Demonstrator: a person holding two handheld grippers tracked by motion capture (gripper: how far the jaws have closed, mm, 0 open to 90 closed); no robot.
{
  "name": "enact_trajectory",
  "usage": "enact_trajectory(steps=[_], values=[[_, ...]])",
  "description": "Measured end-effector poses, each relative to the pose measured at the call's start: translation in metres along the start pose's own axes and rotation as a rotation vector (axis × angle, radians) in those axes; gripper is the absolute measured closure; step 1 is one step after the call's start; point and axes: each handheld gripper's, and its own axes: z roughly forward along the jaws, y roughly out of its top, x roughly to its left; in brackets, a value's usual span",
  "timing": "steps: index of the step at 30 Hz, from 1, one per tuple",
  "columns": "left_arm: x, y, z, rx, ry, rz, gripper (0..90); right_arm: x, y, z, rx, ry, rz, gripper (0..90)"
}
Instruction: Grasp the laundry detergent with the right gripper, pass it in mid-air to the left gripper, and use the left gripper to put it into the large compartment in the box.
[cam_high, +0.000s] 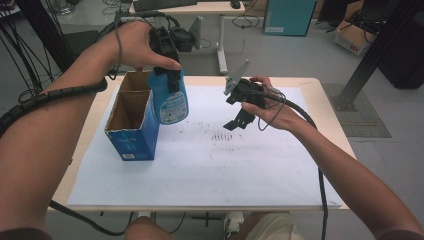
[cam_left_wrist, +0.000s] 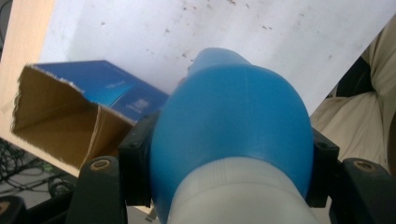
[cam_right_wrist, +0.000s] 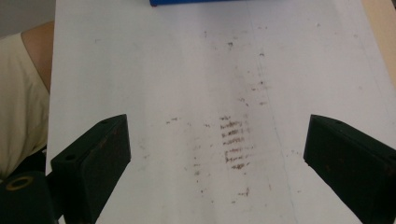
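While the left gripper (cam_high: 172, 82) hangs up over the table (cam_high: 320, 95), its jaws are clamped on a blue plastic bottle (cam_high: 170, 102), so the bottle's off the surface, just beside the open top of the blue cardboard box (cam_high: 132, 137) and right of it in the high view. From the left gripper view you see the bottle (cam_left_wrist: 233, 126) squeezed between the 2 black pads, blue body with a whitish part nearest the camera, and the box (cam_left_wrist: 70, 116) below with its brown inside showing.

Box stands on the left part of the white sheet (cam_high: 210, 170), open end up, with 2 compartments as far as I can make out.

Right gripper (cam_high: 239, 119) is well apart from all that, held above the middle-right of the sheet, jaws spread wide with nothing between them. Its own view looks straight down at the paper (cam_right_wrist: 196, 93) with a patch of brownish smudge marks (cam_right_wrist: 233, 140) between the jaws, and a sliver of the blue box (cam_right_wrist: 196, 2) at the top edge.
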Motion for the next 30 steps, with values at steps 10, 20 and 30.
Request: enact_trajectory(steps=[10,20,30], values=[[0.015,-0.016,-0.033,-0.007,0.055,-0.162,37.1,0.002,-0.019,-0.017,0.031,-0.004,0.035,7.3],[0.033,-0.032,-0.058,0.032,0.066,-0.378,37.1,0.001,-0.033,-0.044,0.055,-0.053,0.060,7.3],[0.056,-0.057,-0.080,0.003,0.052,-0.616,37.1,-0.002,-0.043,-0.068,0.071,-0.078,0.085,7.3]])
